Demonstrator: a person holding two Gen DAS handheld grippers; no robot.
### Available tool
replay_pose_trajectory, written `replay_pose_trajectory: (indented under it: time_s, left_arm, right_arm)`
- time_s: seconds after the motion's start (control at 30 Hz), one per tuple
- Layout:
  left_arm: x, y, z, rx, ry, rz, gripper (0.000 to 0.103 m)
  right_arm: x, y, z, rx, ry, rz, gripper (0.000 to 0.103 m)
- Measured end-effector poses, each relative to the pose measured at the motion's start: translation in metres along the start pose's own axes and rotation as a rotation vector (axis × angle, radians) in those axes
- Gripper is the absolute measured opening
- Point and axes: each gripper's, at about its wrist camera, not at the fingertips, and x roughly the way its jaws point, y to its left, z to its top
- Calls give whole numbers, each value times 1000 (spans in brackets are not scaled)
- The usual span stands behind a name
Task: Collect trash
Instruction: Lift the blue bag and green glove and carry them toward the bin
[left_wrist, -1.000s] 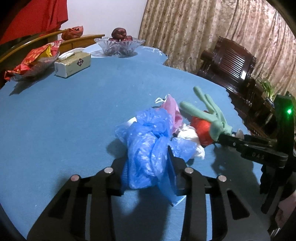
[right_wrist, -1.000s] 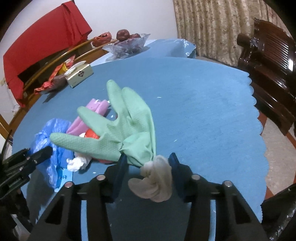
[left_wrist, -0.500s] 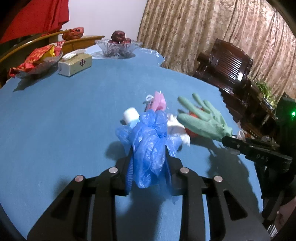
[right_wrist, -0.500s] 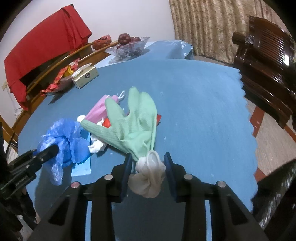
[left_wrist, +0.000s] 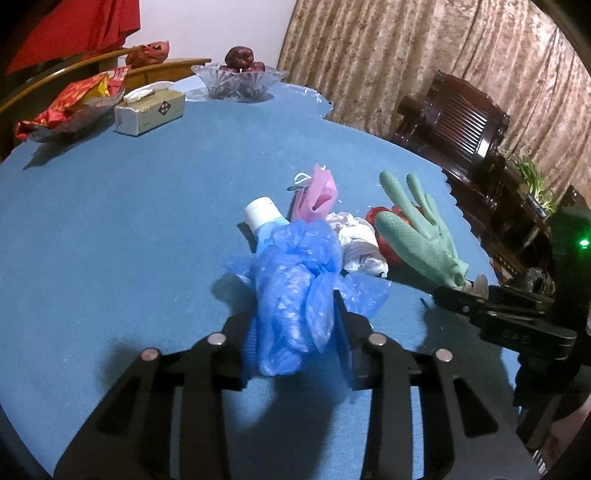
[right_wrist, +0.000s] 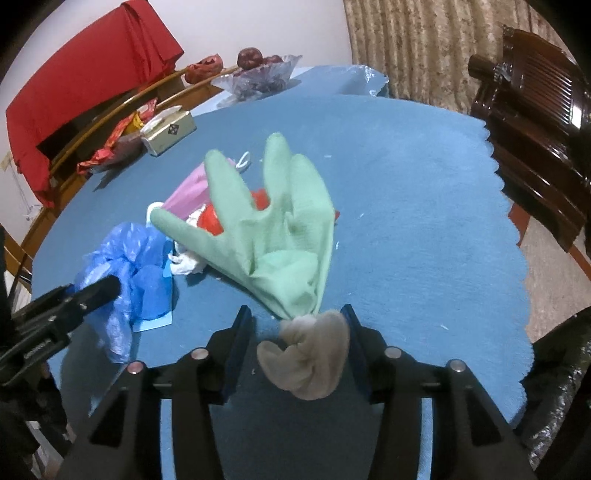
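Observation:
My left gripper (left_wrist: 295, 325) is shut on a crumpled blue plastic bag (left_wrist: 295, 284) and holds it above the blue table (left_wrist: 129, 221). My right gripper (right_wrist: 295, 325) is shut on the cuff of a green rubber glove (right_wrist: 280, 229), lifted off the table; the glove also shows in the left wrist view (left_wrist: 421, 232). Below lie a pink bag (left_wrist: 319, 194), a white-capped blue bottle (left_wrist: 264, 218), crumpled white paper (left_wrist: 358, 243) and a red wrapper (left_wrist: 384, 236). The left gripper shows in the right wrist view (right_wrist: 92, 291).
A tissue box (left_wrist: 149, 109), a glass fruit bowl (left_wrist: 240, 77) and a dish of red snack packets (left_wrist: 70, 110) stand at the table's far side. A dark wooden chair (left_wrist: 461, 125) is beyond the right edge, with curtains behind.
Both grippers have lifted and pulled back with their loads. The blue bag has come off the pile, uncovering the bottle. The glove is raised and spread higher.

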Motion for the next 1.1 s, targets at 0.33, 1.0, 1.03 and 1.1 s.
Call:
replay_pose_trajectory:
  time_s: [0.33,1.0,1.03,1.1]
  left_arm:
    - [-25,-16,2,26,-50,0,25]
    - [-95,-91,9,114,-153,-74,25]
    - [-96,-94,9,120,-156,-79,25]
    - [-101,-104,9,135,-164,-92,25]
  right_arm:
    - [-29,-3,1,21,-55,2,30]
    - [-156,-20,-4,81,-262,-42,30]
    - [-164,-22,-5,82,-274,-48,30]
    - [-175,-24,-8,84,-291,-57,30]
